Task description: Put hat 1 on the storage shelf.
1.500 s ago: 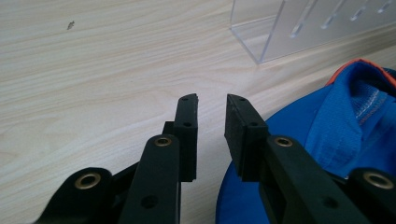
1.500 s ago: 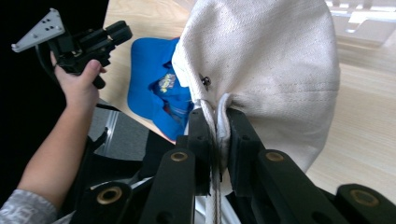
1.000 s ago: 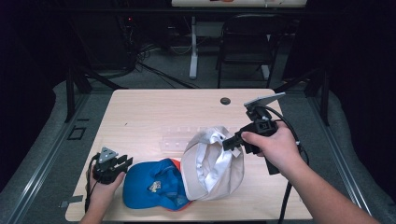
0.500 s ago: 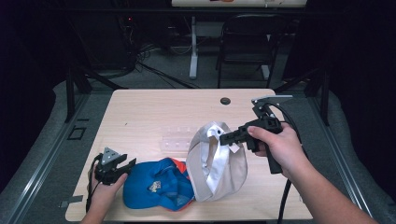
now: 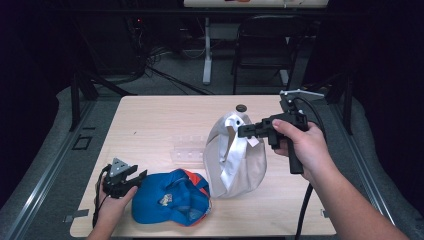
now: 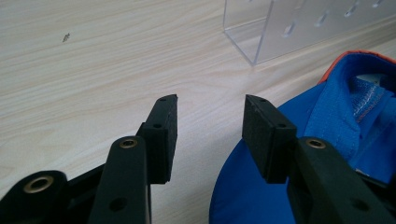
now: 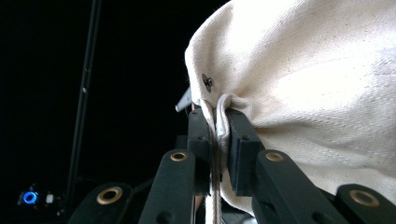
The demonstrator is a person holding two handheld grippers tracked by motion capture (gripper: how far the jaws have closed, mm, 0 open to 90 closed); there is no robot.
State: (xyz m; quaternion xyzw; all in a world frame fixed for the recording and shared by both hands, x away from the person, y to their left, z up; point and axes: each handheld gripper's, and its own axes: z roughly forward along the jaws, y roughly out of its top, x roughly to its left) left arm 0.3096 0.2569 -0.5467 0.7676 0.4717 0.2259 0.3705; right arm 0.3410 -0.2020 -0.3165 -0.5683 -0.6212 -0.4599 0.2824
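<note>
The white cap [image 5: 235,155] is pinched at its rim between the right gripper [image 5: 243,131] fingers [image 7: 238,149]; the left gripper [image 6: 210,135] fingers, just opened, are parted beside the blue cap [image 6: 336,154], nothing between them.

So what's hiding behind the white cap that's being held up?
Behind the white cap sits a clear plastic rack on the table; one end shows, the rest is covered. A small dark round thing peeks above it. The right gripper pinches the cap's edge.

bare table [image 5: 150,120] left and far; clear rack [image 5: 189,150] and caps [image 5: 172,197] crowd the middle.
</note>
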